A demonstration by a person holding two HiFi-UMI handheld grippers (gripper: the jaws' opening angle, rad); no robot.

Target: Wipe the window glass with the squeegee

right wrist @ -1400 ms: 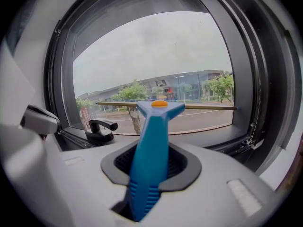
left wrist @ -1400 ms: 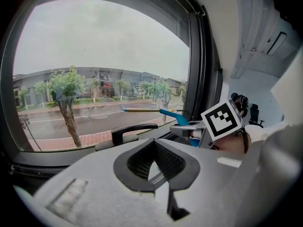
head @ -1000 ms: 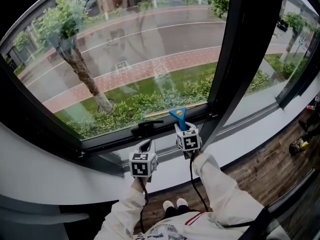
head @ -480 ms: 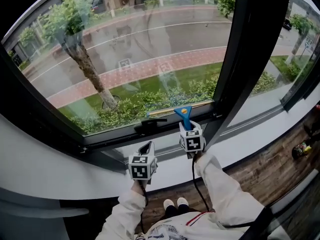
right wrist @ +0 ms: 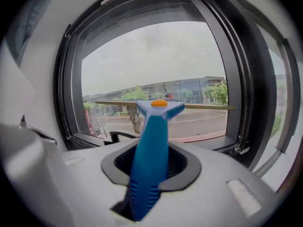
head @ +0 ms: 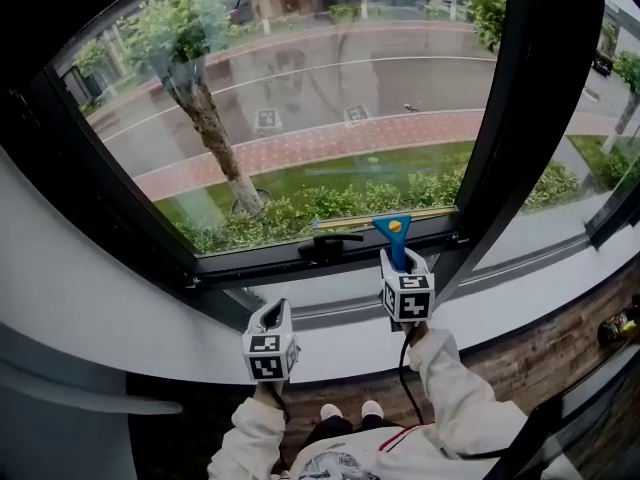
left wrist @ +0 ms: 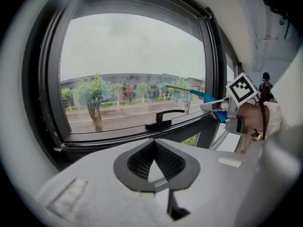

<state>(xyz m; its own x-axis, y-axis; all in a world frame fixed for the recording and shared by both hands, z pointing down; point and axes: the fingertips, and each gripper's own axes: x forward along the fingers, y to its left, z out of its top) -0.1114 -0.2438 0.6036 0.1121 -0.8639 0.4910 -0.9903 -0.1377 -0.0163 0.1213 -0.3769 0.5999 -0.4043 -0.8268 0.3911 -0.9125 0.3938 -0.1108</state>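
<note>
The blue squeegee [head: 392,236] has an orange dot on its head, and its thin blade [head: 385,216] lies along the bottom edge of the window glass [head: 330,88]. My right gripper [head: 398,264] is shut on the squeegee's handle [right wrist: 150,155], with the blade [right wrist: 199,106] level against the pane ahead. The left gripper [head: 272,316] hangs lower and to the left, in front of the white sill, away from the glass. Its jaws [left wrist: 155,157] are shut and hold nothing. In the left gripper view the squeegee [left wrist: 201,95] shows at the right.
A black window handle [head: 330,244] sits on the bottom frame just left of the squeegee. A thick black mullion [head: 515,118] rises at the right. A white sill [head: 120,308] runs below the frame. Wood floor [head: 545,358] and the person's shoes [head: 345,410] lie beneath.
The head view has swung, so the window sits further right. The squeegee stays at the pane's bottom edge. The left gripper has dropped down and left, away from the frame.
</note>
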